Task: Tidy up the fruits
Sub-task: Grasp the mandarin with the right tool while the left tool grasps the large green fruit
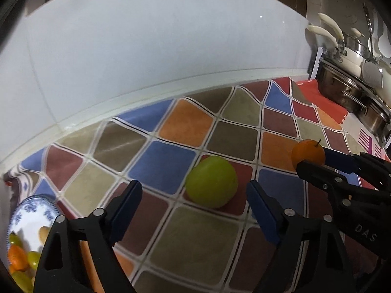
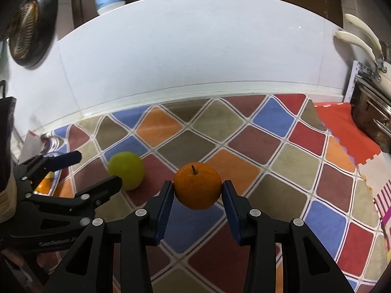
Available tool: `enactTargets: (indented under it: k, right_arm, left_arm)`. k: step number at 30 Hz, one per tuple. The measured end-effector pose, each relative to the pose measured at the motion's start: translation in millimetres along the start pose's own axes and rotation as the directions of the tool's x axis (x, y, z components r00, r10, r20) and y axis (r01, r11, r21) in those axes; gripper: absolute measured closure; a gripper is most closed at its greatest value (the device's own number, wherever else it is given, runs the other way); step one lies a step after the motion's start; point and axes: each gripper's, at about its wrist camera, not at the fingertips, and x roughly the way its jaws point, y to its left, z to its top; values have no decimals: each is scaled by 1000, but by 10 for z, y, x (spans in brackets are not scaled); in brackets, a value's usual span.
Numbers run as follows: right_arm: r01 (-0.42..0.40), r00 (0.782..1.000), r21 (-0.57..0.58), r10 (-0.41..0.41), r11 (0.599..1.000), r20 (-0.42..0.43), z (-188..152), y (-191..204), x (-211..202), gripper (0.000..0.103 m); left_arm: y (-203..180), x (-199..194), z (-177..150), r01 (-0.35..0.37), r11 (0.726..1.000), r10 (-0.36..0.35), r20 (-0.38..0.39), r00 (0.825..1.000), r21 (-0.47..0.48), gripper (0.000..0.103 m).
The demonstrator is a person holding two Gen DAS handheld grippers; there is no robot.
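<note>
The right gripper (image 2: 198, 191) clamps an orange (image 2: 197, 185) between its blue pads, stem up, above the checkered cloth (image 2: 268, 151). The left gripper (image 1: 194, 195) stands wide open, with a green fruit (image 1: 212, 182) lying on the cloth just ahead between its fingers. A plate (image 1: 31, 217) of fruit sits off to its left.

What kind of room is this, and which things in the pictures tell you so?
Most likely a home kitchen counter. Stacked steel pots with cream handles sit on a rack at the right, a ladle hangs beside them, and a dark strainer hangs on the white tiled wall.
</note>
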Motion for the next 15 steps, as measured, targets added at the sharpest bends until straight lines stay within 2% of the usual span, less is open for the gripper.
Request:
enactTargets:
  k: [8,12,15]
  right_arm:
    - [5,1000,19,-5,1000,-11,-13,-62,88,61]
    - [5,1000,22,-5,1000,-17,-21,-75,128,61]
    - [-2,1000,22,2,1000,-21,-30,-78,144,61]
  left_arm:
    - [-44,236,34,28,1000,-29,-43,999,-10,38]
    - [-45,289,22,69,997,-71,-57,996,-22,52]
    - [-47,290,21,75,997,-77,-55,996,-27,52]
